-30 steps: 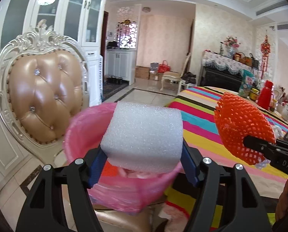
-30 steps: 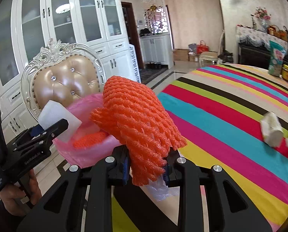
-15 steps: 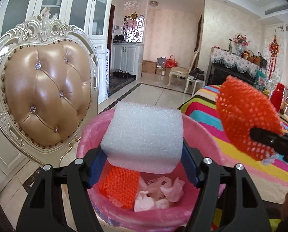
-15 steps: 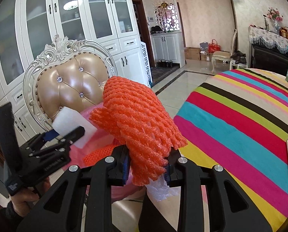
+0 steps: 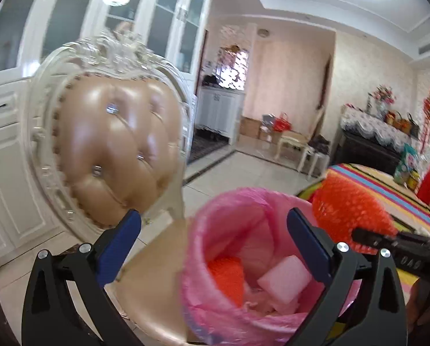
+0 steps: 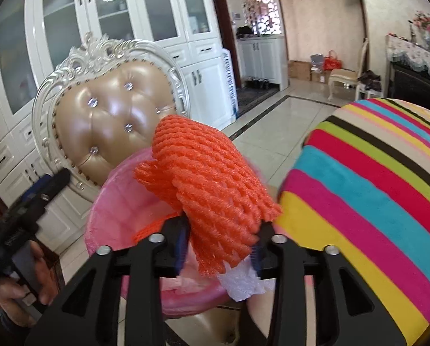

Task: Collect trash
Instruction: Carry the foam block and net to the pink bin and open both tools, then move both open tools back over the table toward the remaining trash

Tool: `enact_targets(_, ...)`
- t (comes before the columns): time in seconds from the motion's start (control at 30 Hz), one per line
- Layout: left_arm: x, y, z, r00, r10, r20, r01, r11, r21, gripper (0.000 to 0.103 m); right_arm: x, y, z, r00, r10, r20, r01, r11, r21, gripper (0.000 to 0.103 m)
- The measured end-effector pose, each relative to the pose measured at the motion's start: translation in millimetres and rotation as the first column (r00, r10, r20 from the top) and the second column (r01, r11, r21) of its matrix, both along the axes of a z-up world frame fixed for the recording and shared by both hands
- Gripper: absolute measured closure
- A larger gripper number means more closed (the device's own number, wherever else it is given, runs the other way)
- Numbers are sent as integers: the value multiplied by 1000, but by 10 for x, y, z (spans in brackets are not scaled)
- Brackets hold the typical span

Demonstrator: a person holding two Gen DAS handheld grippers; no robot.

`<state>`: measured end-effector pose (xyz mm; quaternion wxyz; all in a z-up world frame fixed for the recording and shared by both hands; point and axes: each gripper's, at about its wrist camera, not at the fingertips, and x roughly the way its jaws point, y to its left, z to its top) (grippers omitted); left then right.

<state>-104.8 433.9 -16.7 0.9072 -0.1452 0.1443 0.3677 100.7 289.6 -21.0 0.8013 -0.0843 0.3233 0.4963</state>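
White foam block (image 5: 284,278) now inside pink bin (image 5: 203,248), seen only past spread, empty left tongs (image 5: 215,227).

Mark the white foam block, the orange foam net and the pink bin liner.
white foam block (image 5: 284,278), left wrist view, top face
orange foam net (image 6: 212,184), right wrist view, middle of mesh
pink bin liner (image 5: 203,230), left wrist view, rim
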Motion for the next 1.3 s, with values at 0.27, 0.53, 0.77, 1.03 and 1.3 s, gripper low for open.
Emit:
enact_targets(0.27, -408, -94, 54, 998, 56, -5, -56, 998, -10, 5, -103, 59, 23, 999, 28, 31, -28, 1000, 8, 26)
enact_targets(0.53, -267, -461, 35, 999, -31, -15, 31, 999, -31, 5, -201, -696, 221, 994, -43, 100, 39, 998, 41, 21)
enact_targets(0.77, 396, -1302, -22, 958, -276, -81, 276, 961, -16, 5, 17, -1820, 201, 964, -236, 125, 234, 972, 35, 19)
enact_targets(1.03, 1216, -2420, -18, 844, -526, -100, 525, 850, -40, 5, 399, -3187, 39, 870, -485, 91, 485, 874, 19, 19)
enact_targets(1.3, 1916, -3203, -108, 753, -650, -102, 640, 760, -112, 5, 827, -4300, -48, 748, -660, 69, 661, 750, 2, 19)
